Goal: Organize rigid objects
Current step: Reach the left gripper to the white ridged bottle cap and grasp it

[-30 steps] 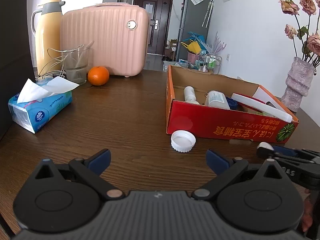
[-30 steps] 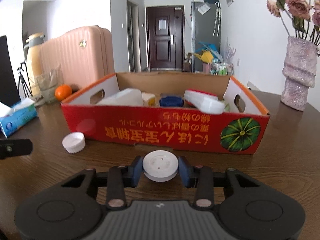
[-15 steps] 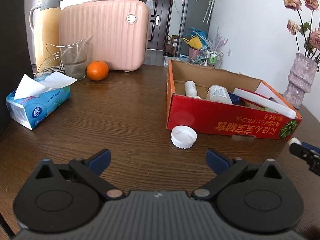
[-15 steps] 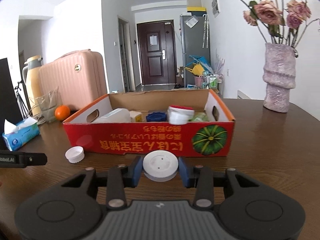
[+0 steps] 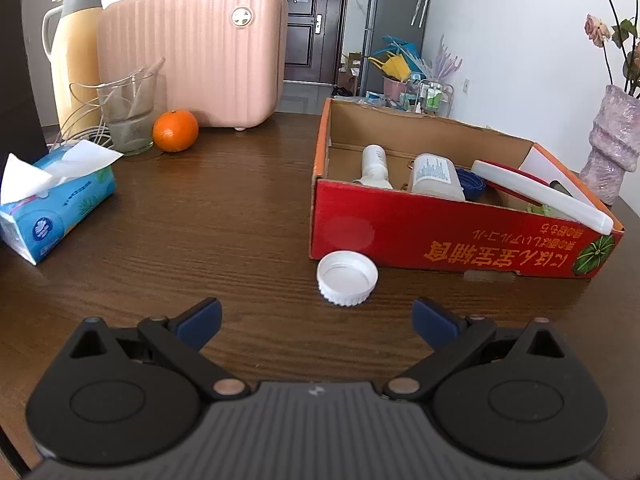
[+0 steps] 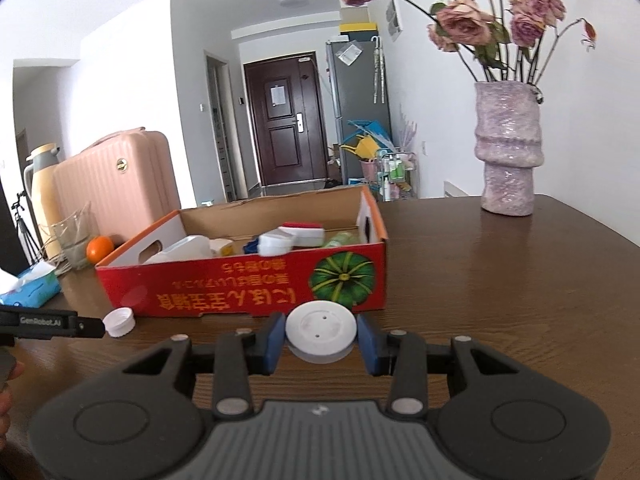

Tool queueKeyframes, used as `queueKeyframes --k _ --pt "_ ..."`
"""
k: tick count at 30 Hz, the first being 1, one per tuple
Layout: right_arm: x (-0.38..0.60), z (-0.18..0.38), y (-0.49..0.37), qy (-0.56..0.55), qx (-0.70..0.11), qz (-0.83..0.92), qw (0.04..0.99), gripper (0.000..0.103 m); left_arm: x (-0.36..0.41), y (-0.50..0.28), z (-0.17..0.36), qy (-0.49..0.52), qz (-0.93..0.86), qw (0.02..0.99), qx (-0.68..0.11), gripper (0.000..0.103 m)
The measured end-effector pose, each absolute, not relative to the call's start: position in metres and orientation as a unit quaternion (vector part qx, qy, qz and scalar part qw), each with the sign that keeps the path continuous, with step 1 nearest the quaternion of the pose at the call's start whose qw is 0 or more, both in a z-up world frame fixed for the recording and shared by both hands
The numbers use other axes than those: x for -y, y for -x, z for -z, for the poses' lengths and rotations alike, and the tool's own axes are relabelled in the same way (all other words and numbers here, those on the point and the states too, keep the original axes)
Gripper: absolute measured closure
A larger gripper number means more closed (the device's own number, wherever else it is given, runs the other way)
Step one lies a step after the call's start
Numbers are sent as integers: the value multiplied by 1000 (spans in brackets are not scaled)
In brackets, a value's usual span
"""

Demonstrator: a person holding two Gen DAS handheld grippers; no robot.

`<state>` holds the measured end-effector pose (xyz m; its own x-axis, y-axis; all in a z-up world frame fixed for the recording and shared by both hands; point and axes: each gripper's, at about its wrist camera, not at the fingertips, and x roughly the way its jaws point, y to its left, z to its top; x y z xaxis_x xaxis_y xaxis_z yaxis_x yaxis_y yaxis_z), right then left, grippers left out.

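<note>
A red cardboard box [image 5: 440,236] on the brown table holds bottles, a blue lid and a white-and-red case; it also shows in the right wrist view [image 6: 240,288]. A white ribbed cap [image 5: 347,277] lies open side up on the table just in front of the box's near left corner, also seen in the right wrist view [image 6: 119,321]. My left gripper [image 5: 316,320] is open and empty, just short of that cap. My right gripper [image 6: 320,340] is shut on a white round disc lid [image 6: 320,336], held above the table in front of the box.
A tissue pack [image 5: 52,200], an orange [image 5: 175,130], a glass jug [image 5: 128,116], a yellow thermos [image 5: 74,48] and a pink suitcase [image 5: 196,52] stand at the left and back. A purple flower vase [image 6: 508,152] stands at the back right.
My right gripper has risen and drawn back to the right with the disc lid, leaving the left view. My left gripper has moved closer to the white cap.
</note>
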<state>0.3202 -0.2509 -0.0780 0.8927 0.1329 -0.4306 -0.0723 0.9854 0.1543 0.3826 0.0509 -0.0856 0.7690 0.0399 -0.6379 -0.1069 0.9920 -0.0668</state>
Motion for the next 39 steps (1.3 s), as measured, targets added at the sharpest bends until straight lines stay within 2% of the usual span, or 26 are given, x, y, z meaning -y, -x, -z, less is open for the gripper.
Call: queueKeyframes --k 23,26,29,31,36,39 --pt "262 81 -321 -76 -231 -44 969 65 -32 -433 98 19 -53 933 -356 1" --pt "262 82 -323 -77 -234 -41 968 65 -30 -435 99 15 -49 933 -357 7" --pt "262 83 -324 -76 -237 -39 968 64 -29 -436 100 14 -48 931 -361 17" --pt "261 84 -325 -74 -238 -40 968 65 -30 -436 100 14 -47 931 -362 28" --pt "260 84 -324 -74 -238 -41 968 65 -30 -436 100 14 -40 931 -363 40" --pt "260 84 -324 -74 -237 -42 968 65 -29 -436 101 14 -33 931 -364 52"
